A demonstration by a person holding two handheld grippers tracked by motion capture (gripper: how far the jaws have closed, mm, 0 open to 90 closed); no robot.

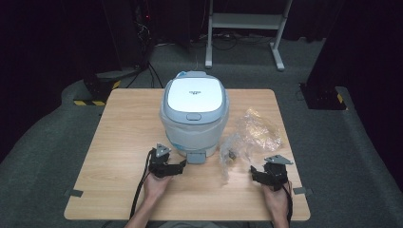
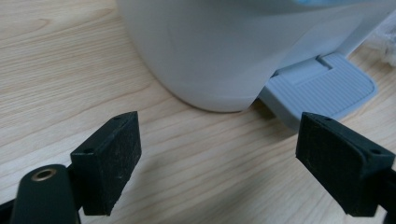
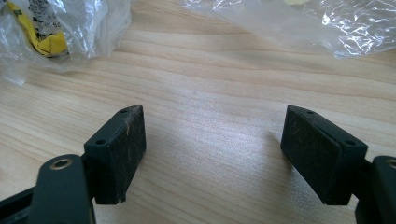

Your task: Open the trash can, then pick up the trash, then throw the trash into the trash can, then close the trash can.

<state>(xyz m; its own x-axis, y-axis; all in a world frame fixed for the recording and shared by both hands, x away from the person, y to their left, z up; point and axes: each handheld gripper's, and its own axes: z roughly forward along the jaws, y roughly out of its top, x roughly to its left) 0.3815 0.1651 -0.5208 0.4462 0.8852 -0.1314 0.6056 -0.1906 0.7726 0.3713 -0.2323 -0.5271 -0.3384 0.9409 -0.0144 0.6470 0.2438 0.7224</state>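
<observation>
Left gripper (image 1: 183, 165) sat low on the table (image 1: 123, 137), jaws wide and holding nothing, just near of the bin (image 1: 195, 114) at table centre. In the left gripper view its pads (image 2: 109, 161) framed bare wood, with the bin's white wall (image 2: 219, 51) rising beyond them and the grey pedal (image 2: 322, 88) jutting out just past the right pad. The bin's lid (image 1: 194, 94) was down. Right of the bin lay crumpled clear plastic bags (image 1: 252, 135), reaching toward the near edge. The right gripper (image 1: 254, 175) rested near of them, jaws also wide and empty. In its view the bags (image 3: 70, 28) lay beyond the pads (image 3: 119, 149), apart from them.
</observation>
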